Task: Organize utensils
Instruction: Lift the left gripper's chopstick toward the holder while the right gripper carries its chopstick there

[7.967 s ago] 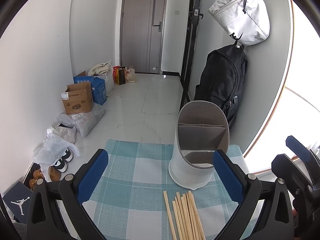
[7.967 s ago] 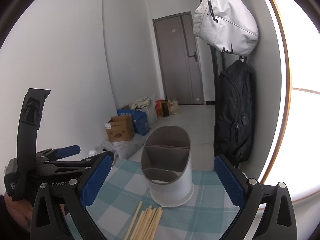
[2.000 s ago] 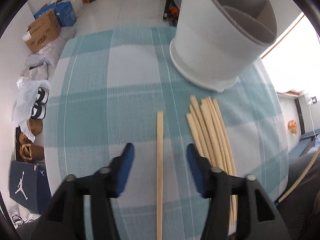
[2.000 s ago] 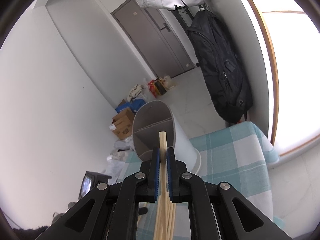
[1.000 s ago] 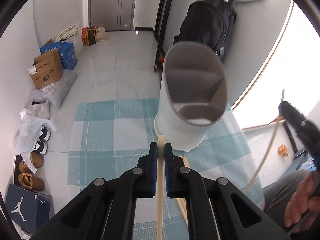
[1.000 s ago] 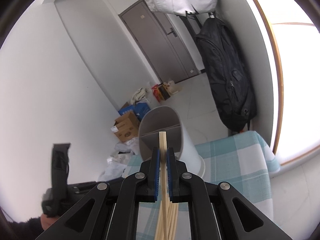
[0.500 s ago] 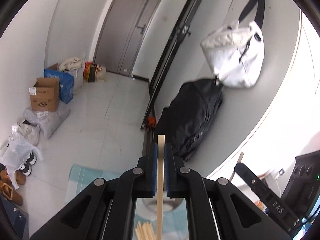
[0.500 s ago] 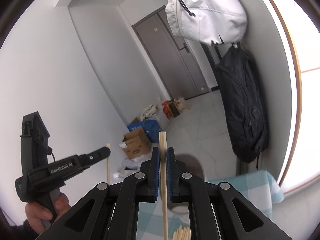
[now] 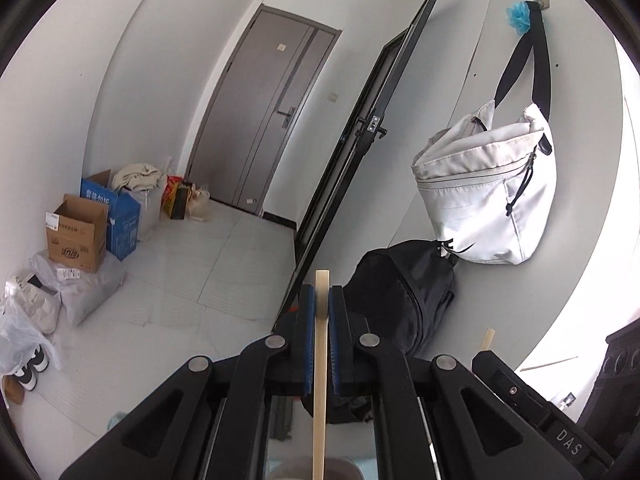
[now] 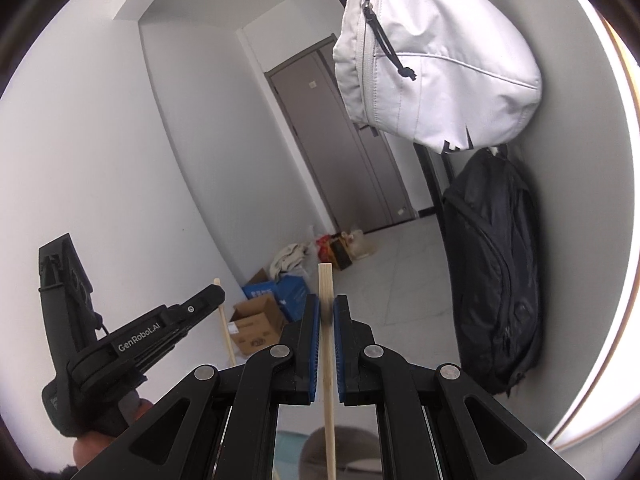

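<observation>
The left claw is clamping a pale wooden chopstick; the right claw is clamping another light wooden chopstick.

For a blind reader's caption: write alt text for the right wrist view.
The right gripper is shut on a chopstick, upright between its blue-padded fingers, above a grey holder. At left, the left gripper holds a second chopstick. Behind are a white bag, a black backpack and a grey door.
</observation>
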